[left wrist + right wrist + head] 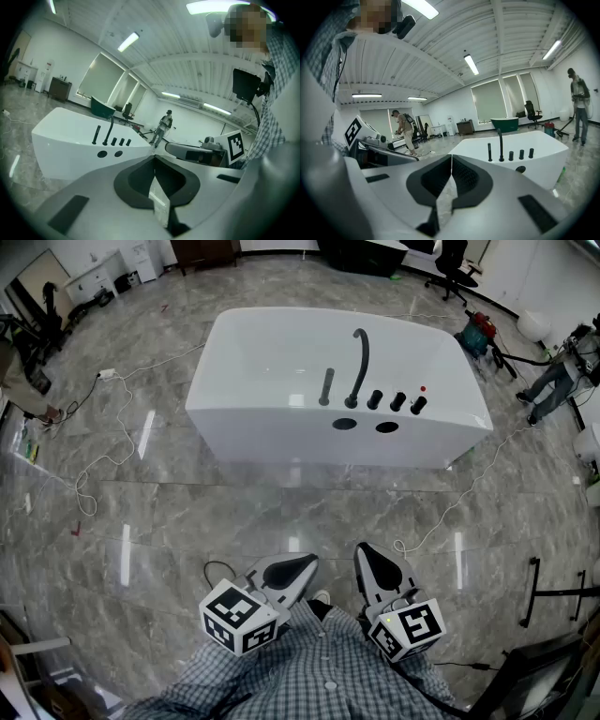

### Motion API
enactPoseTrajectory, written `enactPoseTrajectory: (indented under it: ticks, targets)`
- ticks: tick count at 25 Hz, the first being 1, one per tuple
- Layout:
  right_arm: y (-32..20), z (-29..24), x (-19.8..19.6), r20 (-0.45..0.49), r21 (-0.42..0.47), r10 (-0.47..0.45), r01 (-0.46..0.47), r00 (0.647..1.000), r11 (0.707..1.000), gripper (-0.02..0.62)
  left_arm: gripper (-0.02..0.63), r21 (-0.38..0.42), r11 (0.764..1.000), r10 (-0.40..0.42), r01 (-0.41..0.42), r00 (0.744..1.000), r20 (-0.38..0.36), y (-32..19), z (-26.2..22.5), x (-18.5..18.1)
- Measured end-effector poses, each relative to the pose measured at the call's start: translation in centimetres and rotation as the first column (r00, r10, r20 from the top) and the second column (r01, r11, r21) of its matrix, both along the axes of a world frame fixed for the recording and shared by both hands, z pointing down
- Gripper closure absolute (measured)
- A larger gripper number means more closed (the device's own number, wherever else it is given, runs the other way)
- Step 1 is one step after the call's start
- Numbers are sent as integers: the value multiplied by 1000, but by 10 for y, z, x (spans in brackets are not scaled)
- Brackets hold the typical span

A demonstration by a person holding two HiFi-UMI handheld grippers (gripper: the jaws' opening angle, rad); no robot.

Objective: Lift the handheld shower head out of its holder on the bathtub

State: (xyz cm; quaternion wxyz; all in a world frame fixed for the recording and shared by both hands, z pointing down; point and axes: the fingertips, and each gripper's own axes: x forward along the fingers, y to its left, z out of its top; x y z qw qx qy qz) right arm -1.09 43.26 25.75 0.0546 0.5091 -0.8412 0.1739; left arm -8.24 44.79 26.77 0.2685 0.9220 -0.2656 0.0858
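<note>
The left gripper (302,564) was shut tight and held nothing. The right gripper (364,553), just beside it, was shut and empty too. Far ahead of both, the shower head (326,386) stood up on the near rim of the bathtub (272,423), left of the bent tap (360,360). The job looked not yet started. Next: step closer, open one gripper, reach for it.

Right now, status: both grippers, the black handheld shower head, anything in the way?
Left gripper, right gripper: shut, empty, well short of white bathtub. Slim black handheld shower head upright in its holder, untouched. Thin white cable on floor between.
</note>
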Motion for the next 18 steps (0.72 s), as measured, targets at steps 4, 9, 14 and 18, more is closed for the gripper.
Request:
enactPoseTrajectory:
  ticks: [4, 9, 14, 18]
  targets:
    - [1, 0, -2, 0, 1, -1, 1, 1000, 1000, 577, 597, -2, 1000, 2, -2, 1000, 1, 0, 0, -1]
    - [1, 1, 0, -4, 2, -8, 8, 1000, 1000, 578, 597, -5, 1000, 4, -4, 1000, -3, 0, 1, 1]
    - [3, 2, 3, 7, -6, 5, -5, 1000, 1000, 577, 597, -7, 1000, 8, -8, 1000, 1, 3, 1, 3]
    - [3, 3, 8, 21, -17, 17, -16, 1000, 1000, 577, 597, -4, 1000, 1, -1, 1000, 10, 4, 1, 5]
